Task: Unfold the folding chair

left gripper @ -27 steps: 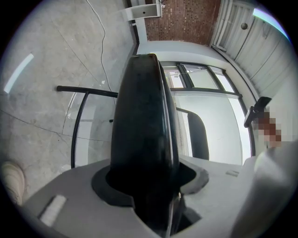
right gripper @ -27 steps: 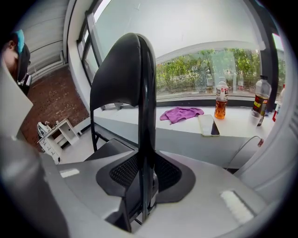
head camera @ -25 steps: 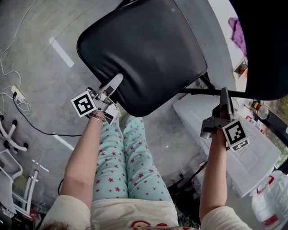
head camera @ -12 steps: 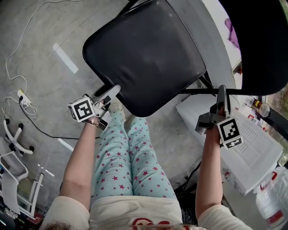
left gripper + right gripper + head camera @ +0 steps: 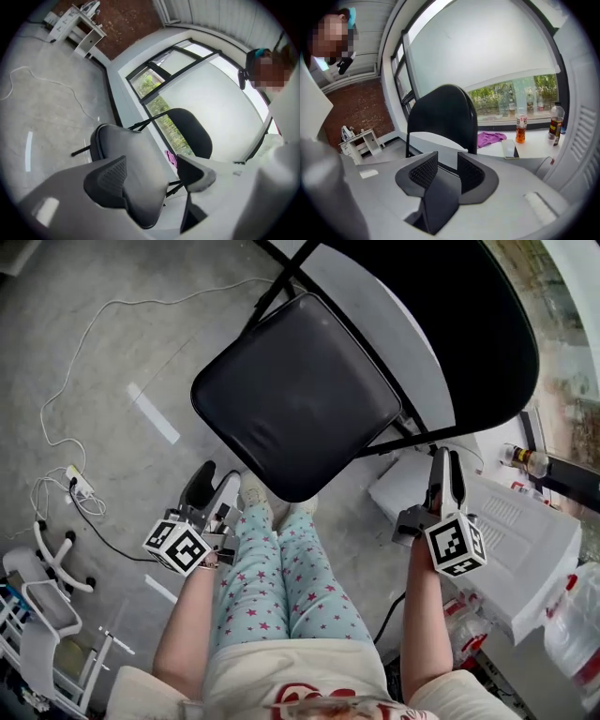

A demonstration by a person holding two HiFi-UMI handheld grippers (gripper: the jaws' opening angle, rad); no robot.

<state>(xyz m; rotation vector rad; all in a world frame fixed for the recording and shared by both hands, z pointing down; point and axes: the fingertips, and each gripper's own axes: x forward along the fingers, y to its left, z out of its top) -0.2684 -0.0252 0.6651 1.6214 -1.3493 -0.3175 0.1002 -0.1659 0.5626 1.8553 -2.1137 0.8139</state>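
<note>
The black folding chair stands unfolded in the head view, seat (image 5: 291,399) flat and backrest (image 5: 469,324) at the upper right. My left gripper (image 5: 214,486) hangs open near the floor, apart from the seat's front edge and holding nothing. In the left gripper view its jaws (image 5: 152,164) are wide apart, with the seat (image 5: 117,140) farther off. My right gripper (image 5: 442,457) points up, just below the chair's side frame tube (image 5: 412,437). In the right gripper view its jaws (image 5: 447,161) stand a little apart, with the backrest (image 5: 440,117) ahead.
A person's legs in star-print trousers (image 5: 281,568) stand below the seat. A white cable (image 5: 94,352) and power strip (image 5: 80,486) lie on the floor at left, by a white rack (image 5: 37,587). A white ribbed panel (image 5: 525,549) lies at right. Bottles (image 5: 521,127) and a purple cloth (image 5: 490,138) sit on the sill.
My left gripper has come off the seat's front edge and dropped down and left. My right gripper has sunk slightly below the frame tube. The chair now sits farther from me.
</note>
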